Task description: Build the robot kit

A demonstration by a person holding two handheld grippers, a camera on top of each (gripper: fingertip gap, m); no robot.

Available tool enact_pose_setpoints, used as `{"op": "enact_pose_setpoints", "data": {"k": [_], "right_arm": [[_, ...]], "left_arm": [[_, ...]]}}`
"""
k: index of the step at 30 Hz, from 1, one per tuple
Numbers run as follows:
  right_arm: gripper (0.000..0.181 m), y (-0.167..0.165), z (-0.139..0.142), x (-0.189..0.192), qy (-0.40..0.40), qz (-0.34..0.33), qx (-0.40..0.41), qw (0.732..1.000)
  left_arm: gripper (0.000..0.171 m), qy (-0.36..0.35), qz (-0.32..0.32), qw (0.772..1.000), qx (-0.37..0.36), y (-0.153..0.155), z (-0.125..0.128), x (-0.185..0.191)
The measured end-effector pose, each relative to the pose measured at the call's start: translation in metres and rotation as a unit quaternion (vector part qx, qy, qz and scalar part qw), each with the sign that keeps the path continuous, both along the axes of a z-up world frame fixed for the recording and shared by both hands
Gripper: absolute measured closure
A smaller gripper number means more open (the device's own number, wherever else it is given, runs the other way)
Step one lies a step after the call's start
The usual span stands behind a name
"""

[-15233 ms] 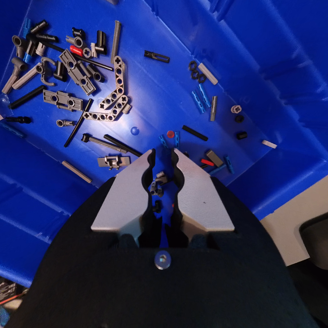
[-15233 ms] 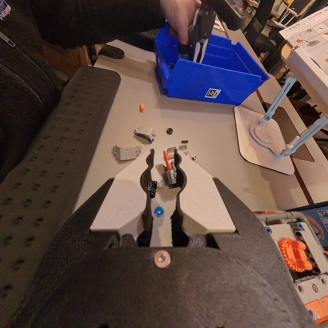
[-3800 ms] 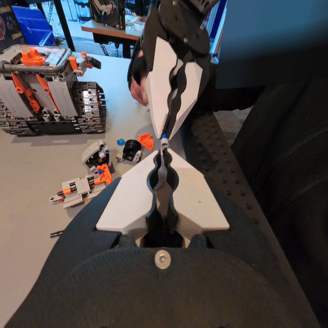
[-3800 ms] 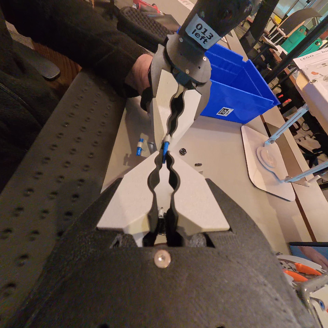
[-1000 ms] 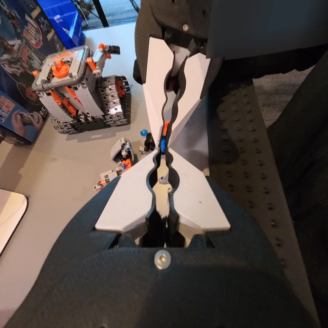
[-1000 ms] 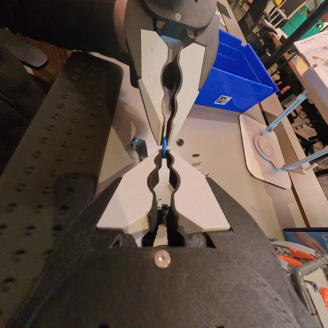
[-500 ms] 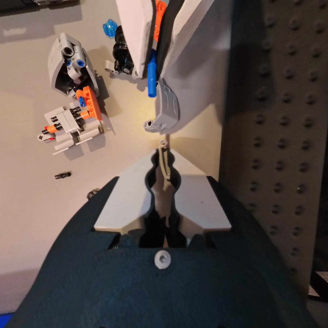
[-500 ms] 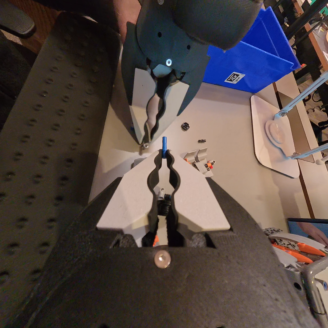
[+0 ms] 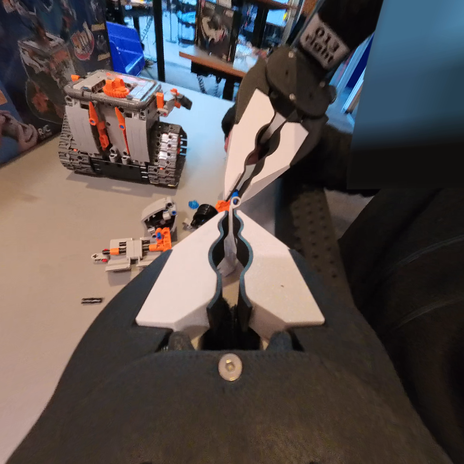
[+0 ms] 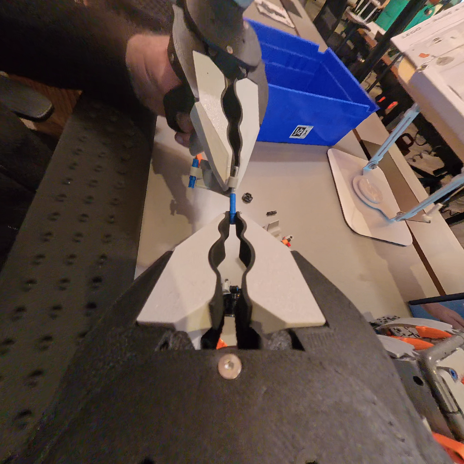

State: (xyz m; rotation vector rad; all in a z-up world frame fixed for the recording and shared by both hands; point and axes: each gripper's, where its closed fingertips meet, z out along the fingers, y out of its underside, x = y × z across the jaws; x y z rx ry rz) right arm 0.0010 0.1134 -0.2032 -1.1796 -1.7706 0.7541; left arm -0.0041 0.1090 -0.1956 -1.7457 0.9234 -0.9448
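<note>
Blue pin [image 10: 232, 206] pinched in my right tongs [image 10: 232, 218] points at the grey beam [image 9: 231, 226] clamped in my left tongs [image 9: 229, 216], tips nearly meeting above the counter [image 9: 45, 226], the two not yet joined.

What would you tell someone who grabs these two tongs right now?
Held: left tongs shut on a thin grey piece, its ring end sticking out; right tongs shut on a blue pin.
Where: pin tip meets the ring end, above the table.
Not done: pin not visibly through the ring.
Nearby: grey-orange assembly, tracked model, blue bin.
</note>
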Motion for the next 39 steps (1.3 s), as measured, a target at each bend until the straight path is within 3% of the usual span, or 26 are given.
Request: {"op": "enact_pose_setpoints", "data": {"k": [4, 23, 39], "right_arm": [[0.18, 0.005, 0.007, 0.0, 0.02, -0.016, -0.011, 1.0], [0.181, 0.017, 0.017, 0.003, 0.043, -0.047, -0.027, 0.998], [0.181, 0.022, 0.023, 0.001, 0.057, -0.072, -0.025, 0.995]], "left_arm": [[0.171, -0.05, -0.009, 0.998, -0.026, 0.001, 0.006, 0.006], [0.171, -0.138, 0.044, 0.989, -0.02, 0.017, 0.024, 0.004], [0.171, -0.12, 0.074, 0.99, -0.005, 0.025, 0.019, 0.007]]}}
